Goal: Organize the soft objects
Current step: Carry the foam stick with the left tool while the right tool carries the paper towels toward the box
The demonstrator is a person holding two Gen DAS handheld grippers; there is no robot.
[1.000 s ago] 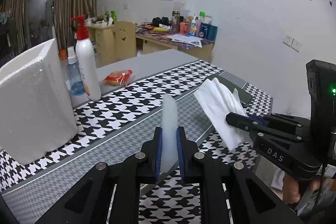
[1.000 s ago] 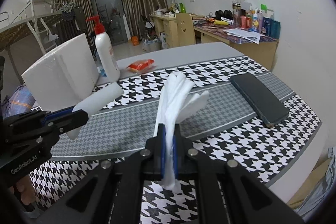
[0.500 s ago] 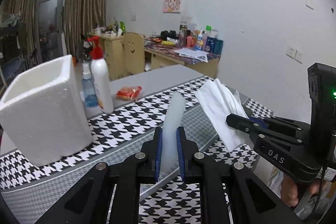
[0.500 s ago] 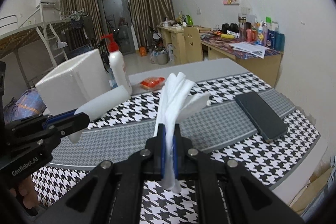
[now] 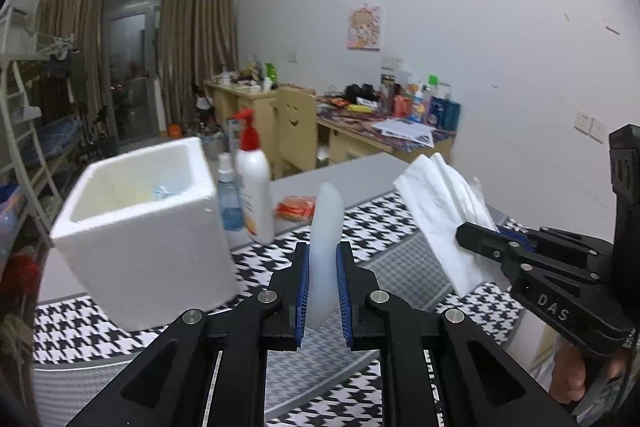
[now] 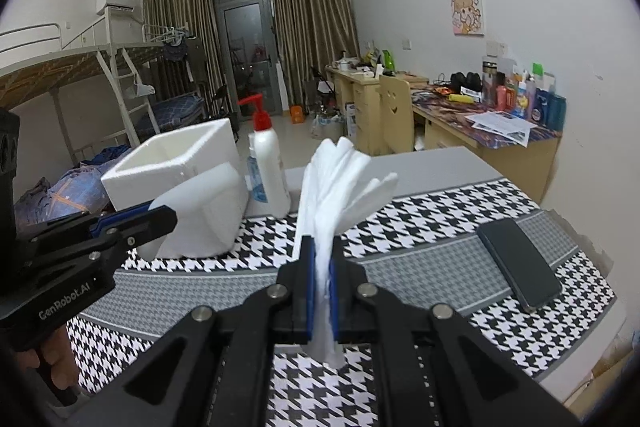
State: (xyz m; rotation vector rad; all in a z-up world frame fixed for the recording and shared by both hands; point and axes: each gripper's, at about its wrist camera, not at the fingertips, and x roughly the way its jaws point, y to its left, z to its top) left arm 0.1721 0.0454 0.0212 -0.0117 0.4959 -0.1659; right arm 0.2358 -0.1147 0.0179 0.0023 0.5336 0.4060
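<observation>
My left gripper (image 5: 322, 267) is shut on a pale white sponge (image 5: 326, 227) that stands up between its blue pads, held in the air above the table. In the right wrist view that same sponge (image 6: 192, 203) shows at the left, in front of the foam box. My right gripper (image 6: 322, 267) is shut on a bundle of white tissues (image 6: 336, 187), which fan upward; in the left wrist view the tissues (image 5: 440, 211) hang at the right. An open white foam box (image 5: 144, 239) stands on the table to the left; something blue and yellow lies inside it.
A white pump bottle with a red top (image 5: 254, 191) and a small blue spray bottle (image 5: 229, 199) stand beside the box. An orange packet (image 5: 296, 209) lies behind them. A dark phone (image 6: 518, 263) rests on the houndstooth tablecloth (image 6: 420, 219) at the right, near the table edge.
Both grippers have risen with their loads still held. The foam box's open top has come into view from above, and the table sits lower in both views.
</observation>
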